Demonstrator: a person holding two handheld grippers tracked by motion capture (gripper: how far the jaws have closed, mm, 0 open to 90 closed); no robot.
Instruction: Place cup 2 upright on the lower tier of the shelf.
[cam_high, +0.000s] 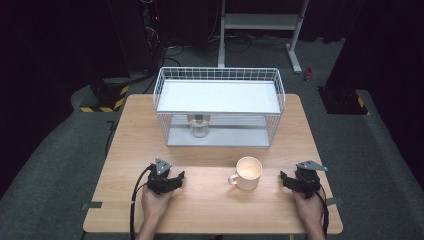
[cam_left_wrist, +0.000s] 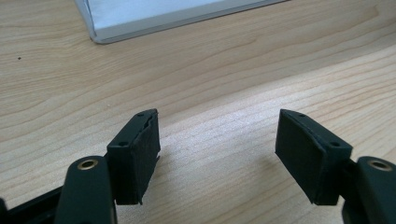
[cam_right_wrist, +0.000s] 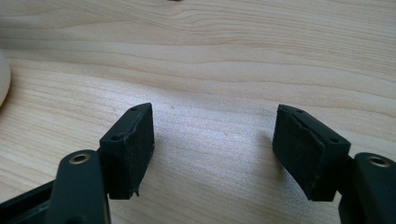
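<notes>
Wooden table (cam_high: 210, 210) w/ a white wire rack (cam_high: 219, 106) at 12 o'clock, two levels. A small glass jar (cam_high: 199, 128) sits on the rack's bottom shelf, left of centre, under the white top shelf. A cream mug (cam_high: 247, 173) stands on the table at approx 5 o'clock from the rack, handle pointing to 9 o'clock, well apart from the rack.

Left gripper (cam_high: 171, 181) rests near the table's front edge at 9 o'clock from the mug, held in the person's left hand (cam_high: 155, 202); jaws spread wide, nothing btwn them. In the left gripper view the gripper (cam_left_wrist: 217, 156) shows bare wood in the gap, and the rack's base corner at 11 o'clock.

Right gripper (cam_high: 288, 181) is at 3 o'clock from the mug, near it but not touching, in the right hand (cam_high: 309, 209). Jaws also wide apart and empty; in its own view the gripper (cam_right_wrist: 212, 151) frames bare wood, w/ the mug's edge (cam_right_wrist: 3, 84) at 9 o'clock.
</notes>
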